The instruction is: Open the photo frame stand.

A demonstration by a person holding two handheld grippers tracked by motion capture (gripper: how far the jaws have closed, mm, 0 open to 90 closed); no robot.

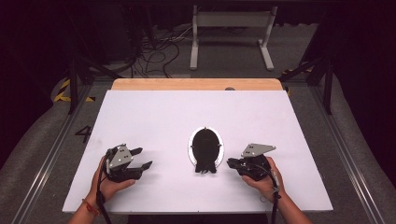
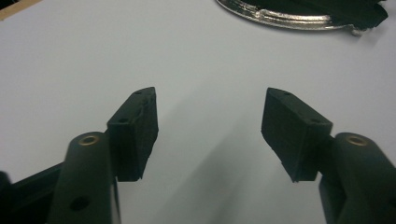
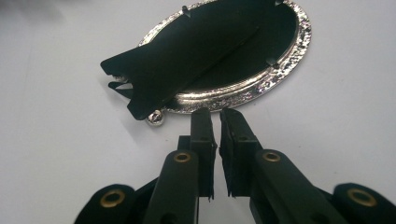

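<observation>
An oval silver picture frame lies face down in the middle of the white table, its black backing and fold-out stand up. My left gripper rests to the frame's left and stands open with nothing between its jaws. In the left gripper view, the left gripper has bare table between its pads and the frame's silver rim lies farther ahead. My right gripper sits just right of the frame. In the right gripper view, the right gripper is shut to a thin slit, holding nothing, its tips close to the silver rim.
A wooden strip runs along the table's far edge. Beyond it a white metal stand and loose cables lie on the floor. Metal rails flank the table. Bare white surface spreads around the frame.
</observation>
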